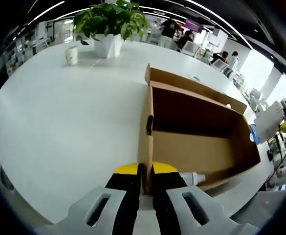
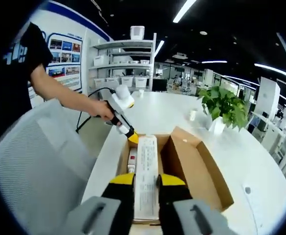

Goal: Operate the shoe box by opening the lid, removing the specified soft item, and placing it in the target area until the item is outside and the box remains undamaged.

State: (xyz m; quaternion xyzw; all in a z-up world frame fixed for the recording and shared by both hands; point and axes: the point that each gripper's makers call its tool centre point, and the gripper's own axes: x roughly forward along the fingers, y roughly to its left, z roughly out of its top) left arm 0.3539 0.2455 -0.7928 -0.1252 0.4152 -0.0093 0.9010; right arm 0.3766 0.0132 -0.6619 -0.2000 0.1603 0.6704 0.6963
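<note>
White table: open shoe box, interior partly hidden.

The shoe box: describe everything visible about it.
The shoe box is plain brown cardboard, long and rectangular, open, resting on the white table. In the left gripper view its interior looks mostly bare, and the left gripper clamps one end wall. In the right gripper view the right gripper grips a white printed panel along the box's side, flaps spread beside it.
</note>
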